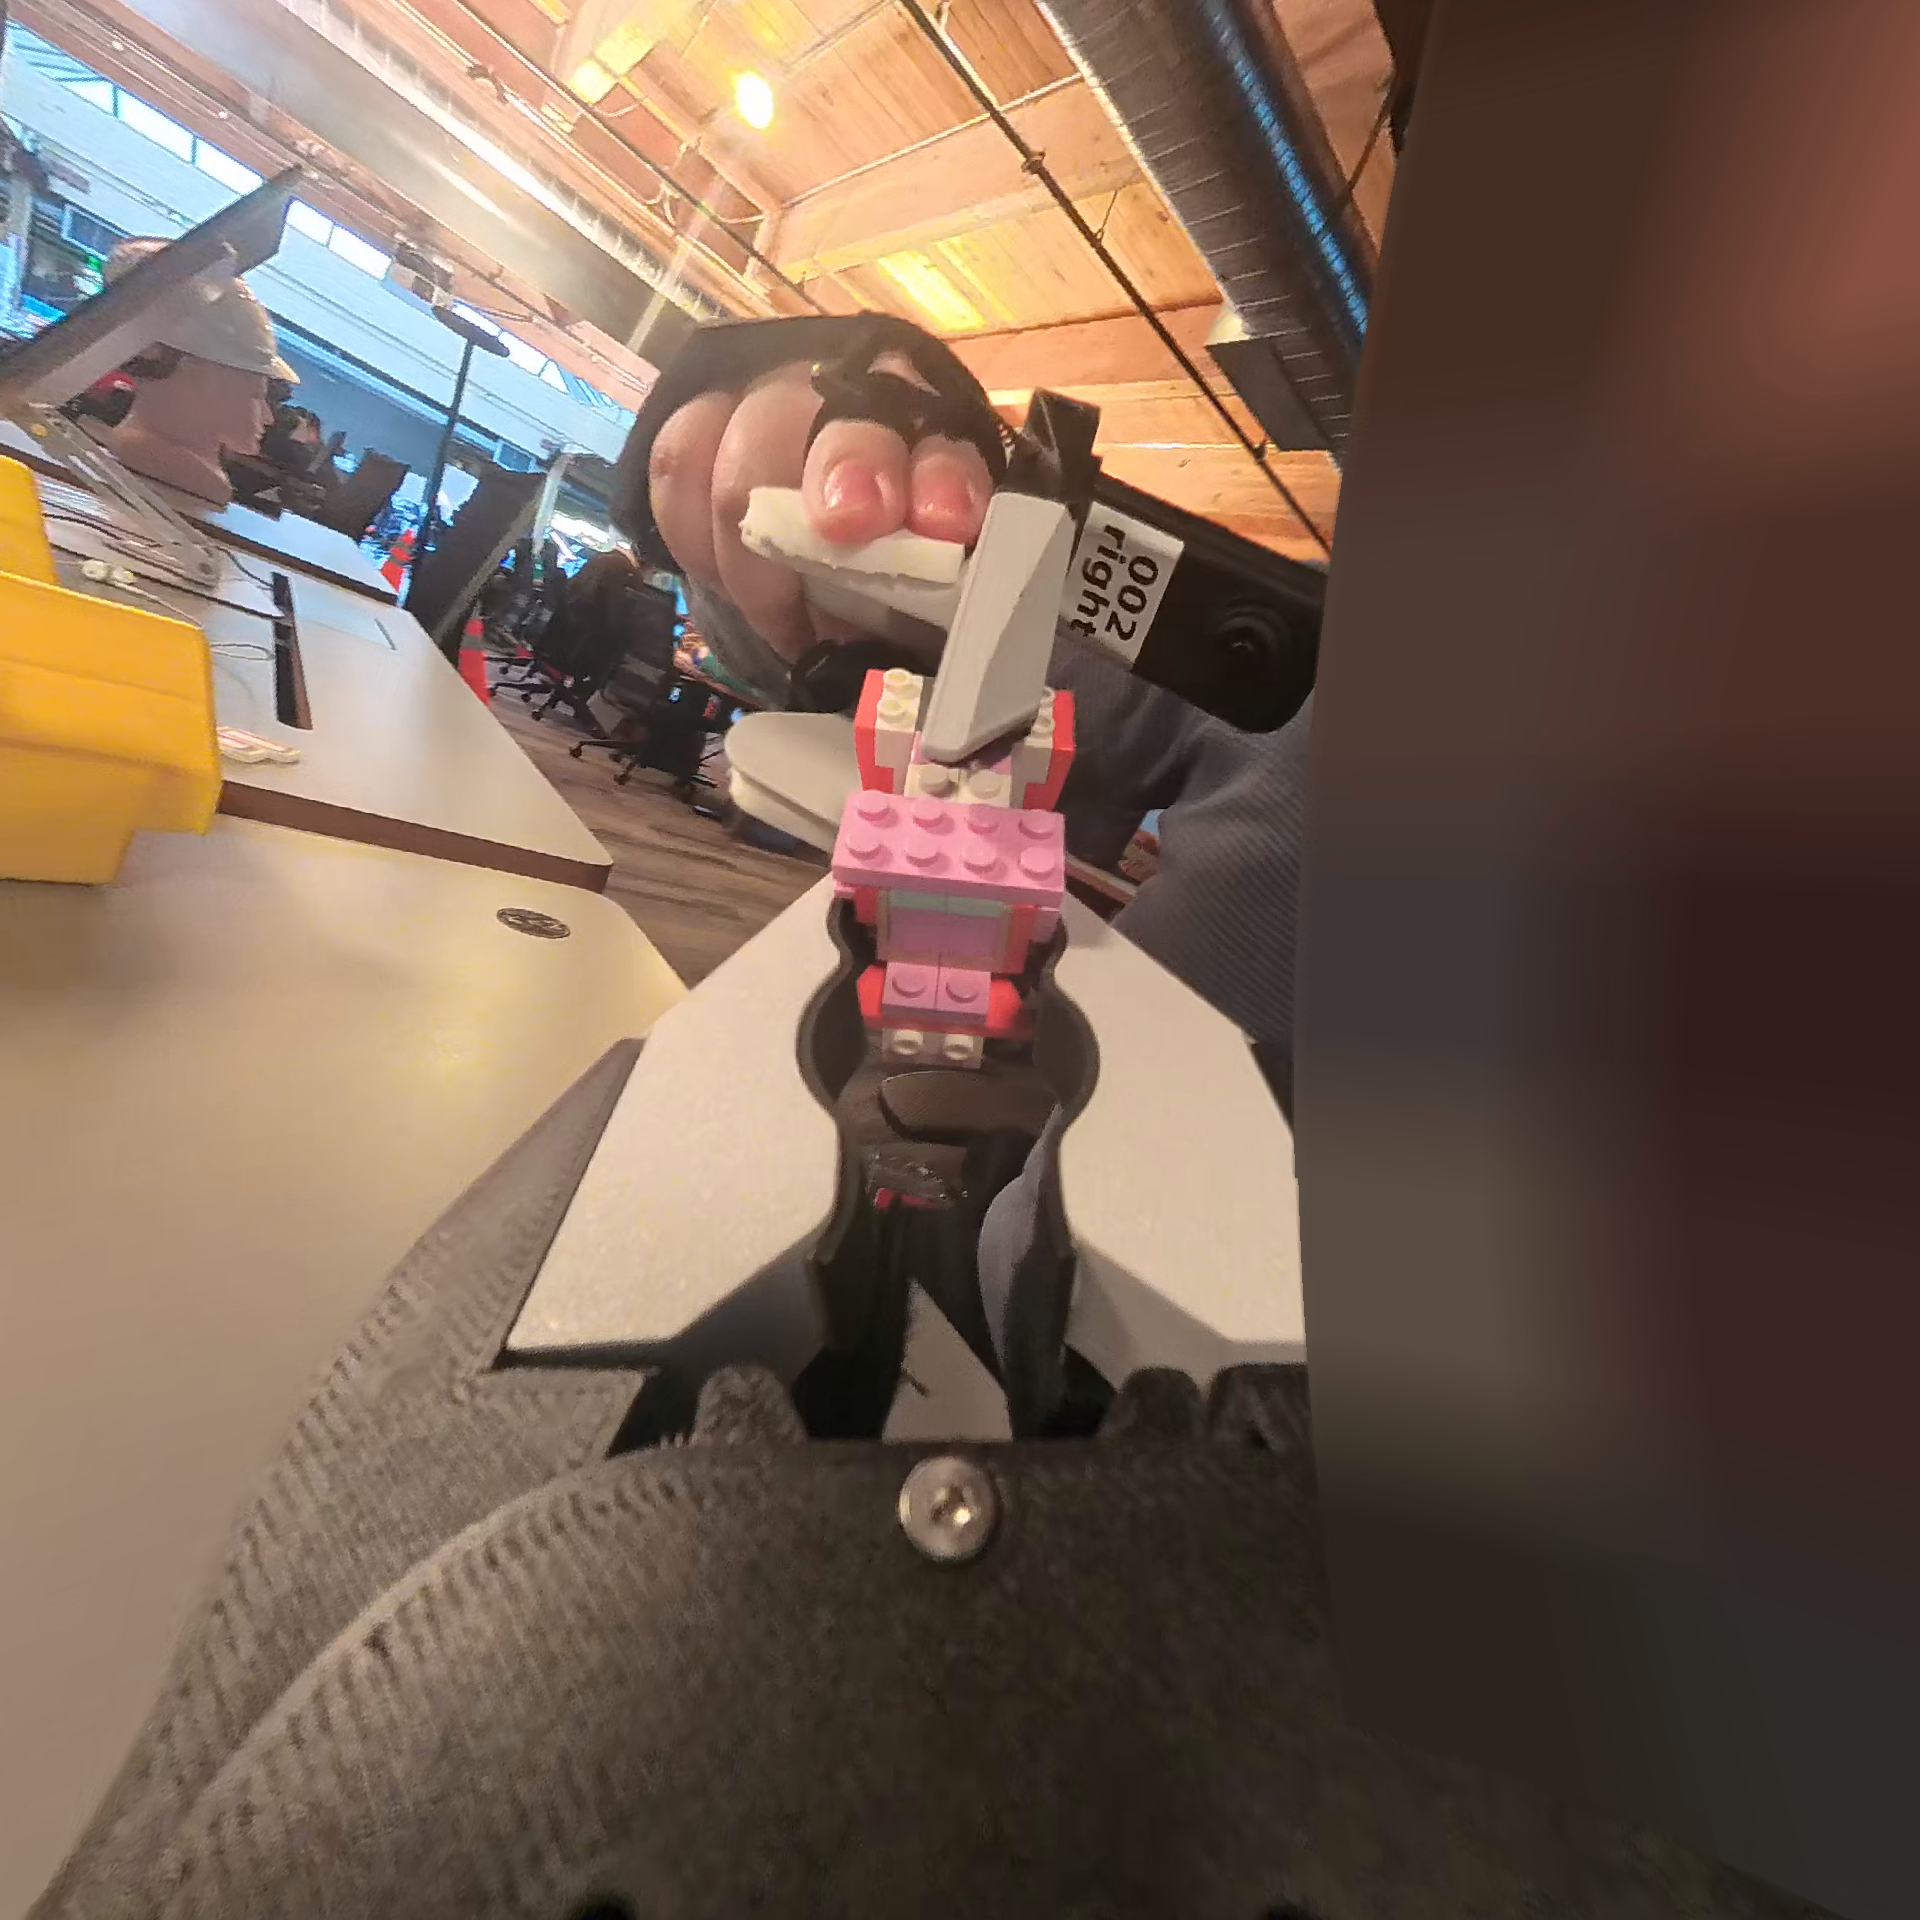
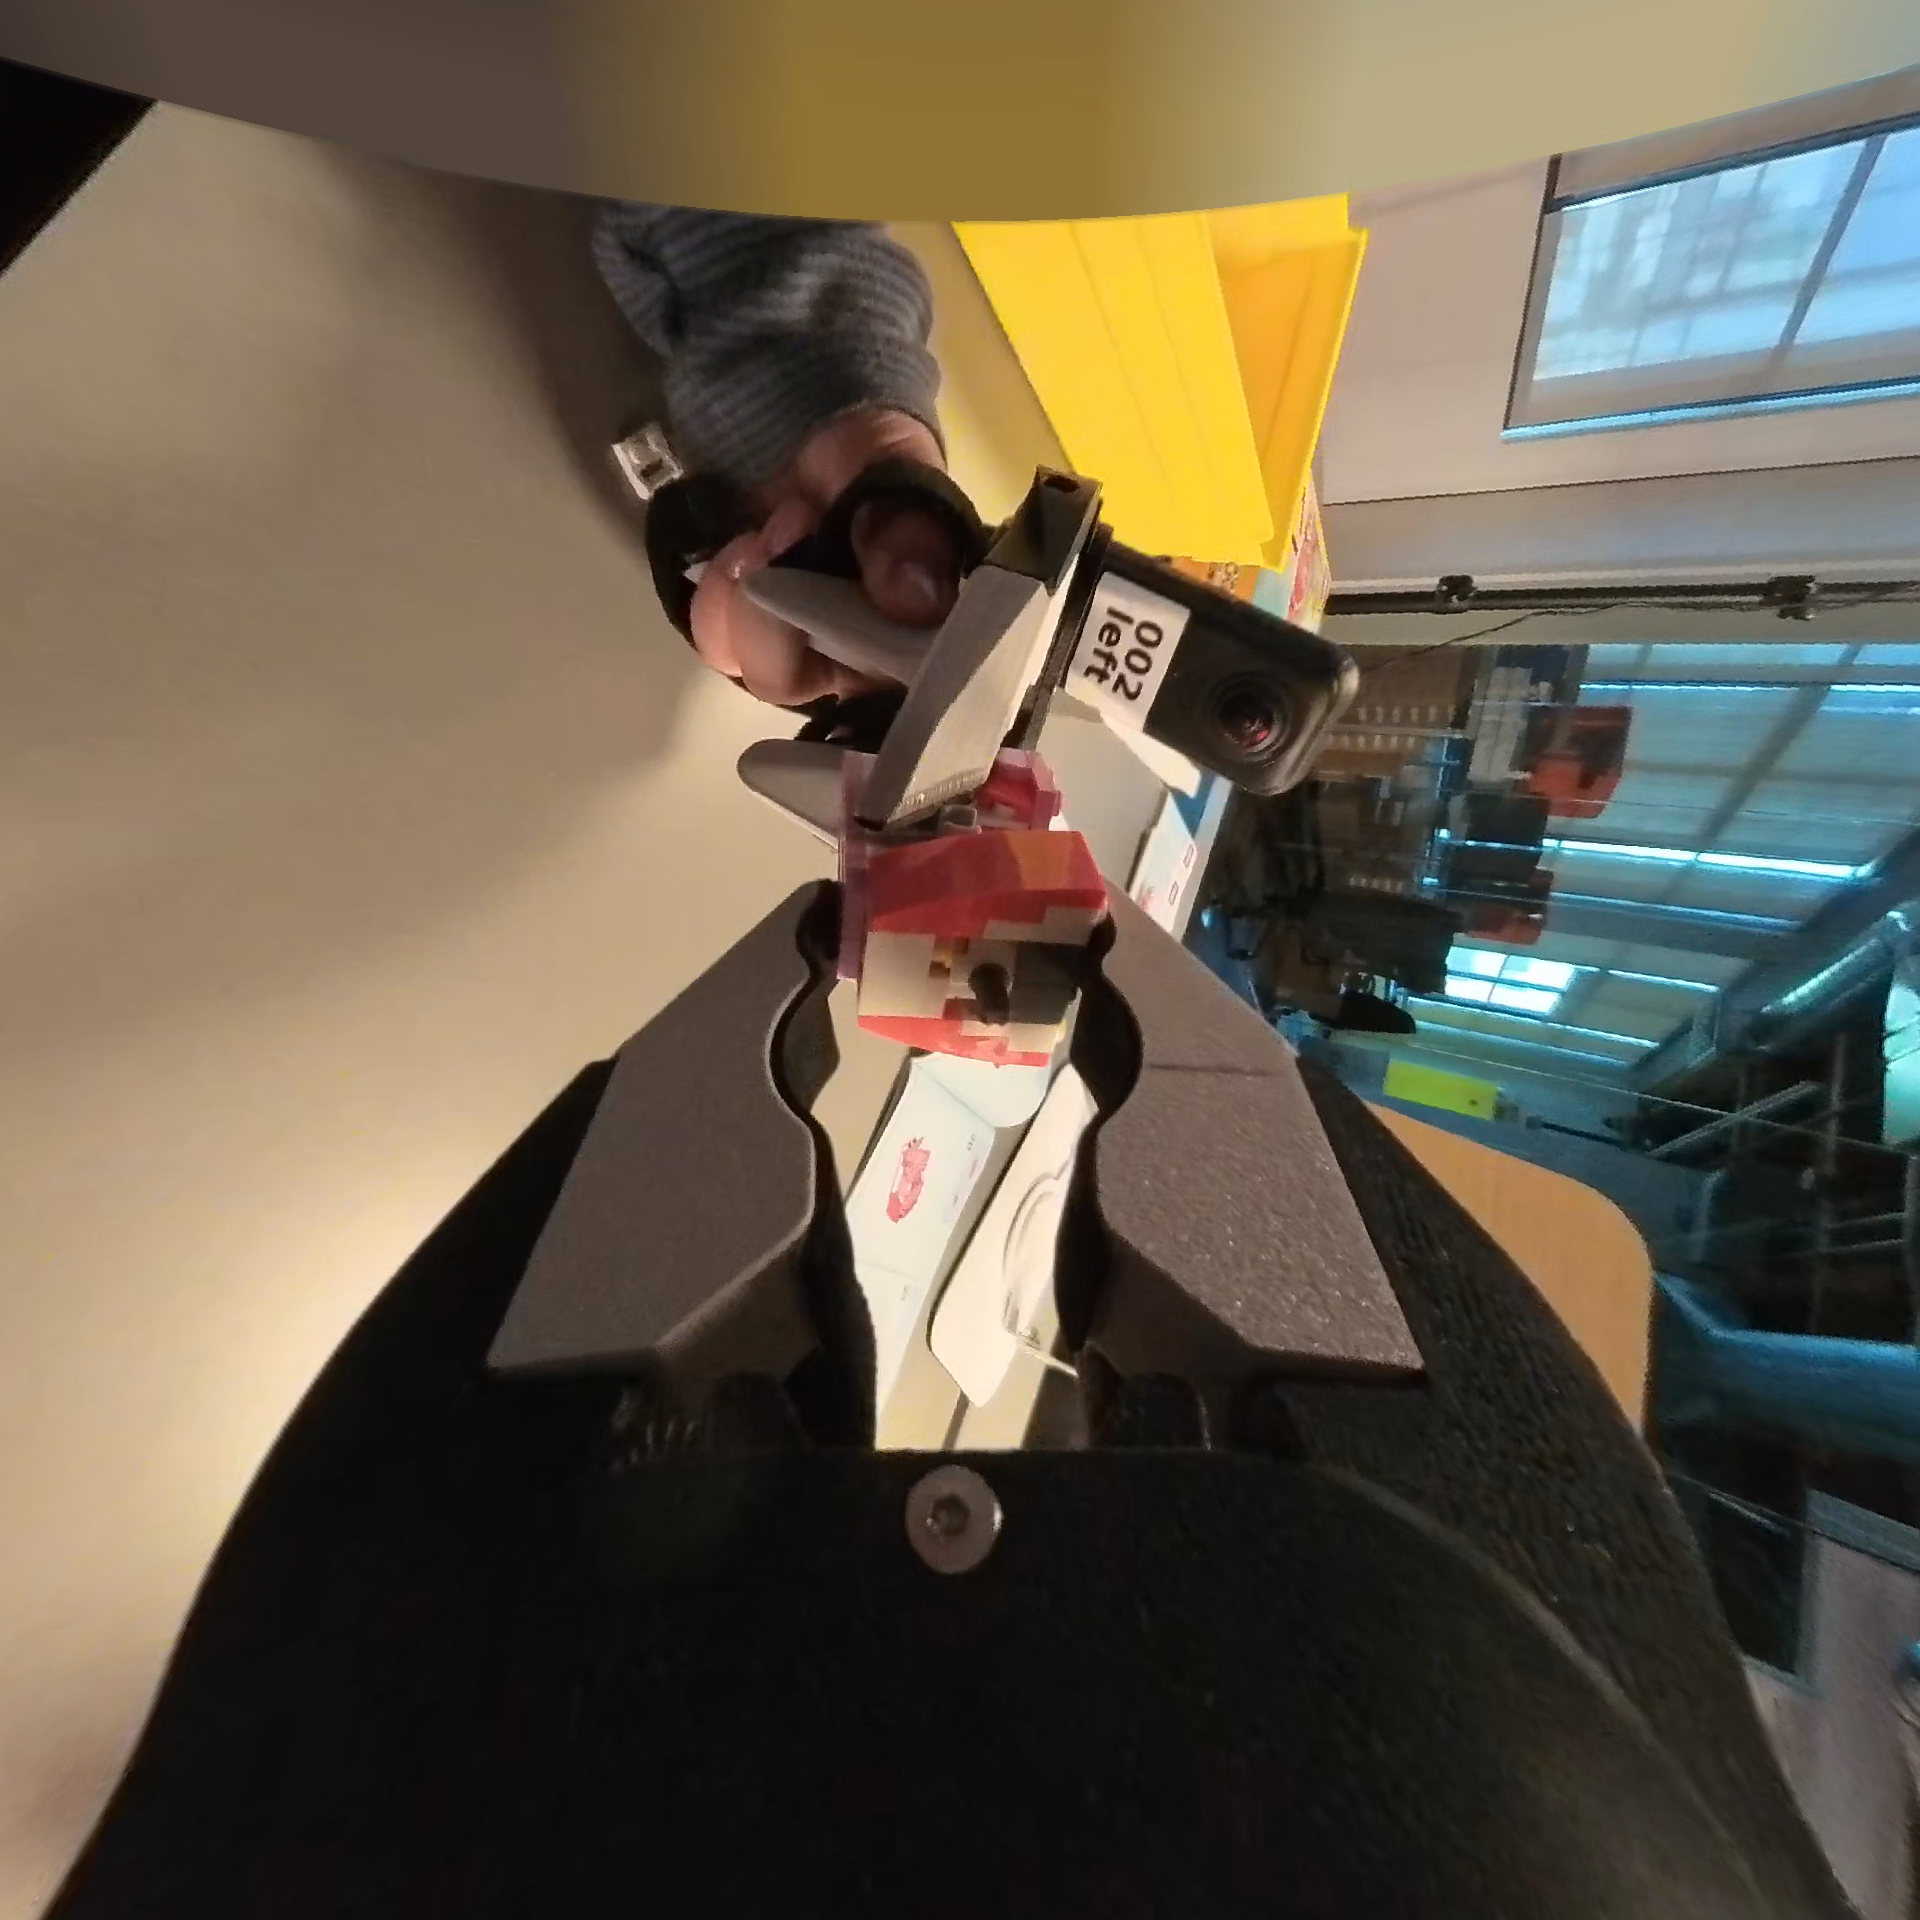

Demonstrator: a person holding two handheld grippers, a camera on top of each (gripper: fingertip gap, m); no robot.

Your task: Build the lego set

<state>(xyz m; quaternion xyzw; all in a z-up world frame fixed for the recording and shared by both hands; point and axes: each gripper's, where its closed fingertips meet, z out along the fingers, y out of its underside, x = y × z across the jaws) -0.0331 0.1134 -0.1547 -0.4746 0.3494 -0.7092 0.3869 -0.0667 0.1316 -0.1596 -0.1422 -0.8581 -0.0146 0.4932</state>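
Observation:
A small brick model point(image 1: 951, 842) of pink, red and white bricks is held in the air between both grippers. My left gripper point(image 1: 948, 935) has light grey fingers and is shut on the model's lower part. The right gripper's grey finger point(image 1: 992, 644) comes down onto the top of the model, between two red and white uprights. In the right wrist view my right gripper point(image 2: 966, 935) has dark fingers shut on the red and white end of the model point(image 2: 987, 883). The left gripper point(image 2: 883, 800) clamps the far pink end.
A yellow bin point(image 1: 94, 727) stands on the beige table point(image 1: 260, 1091) at the left and also shows in the right wrist view point(image 2: 1195, 343). A printed booklet point(image 2: 935, 1174) lies below the model. A small white brick point(image 2: 644, 462) lies on the table. A person's hands hold both grippers. The tips of both grippers are at nearly the same place.

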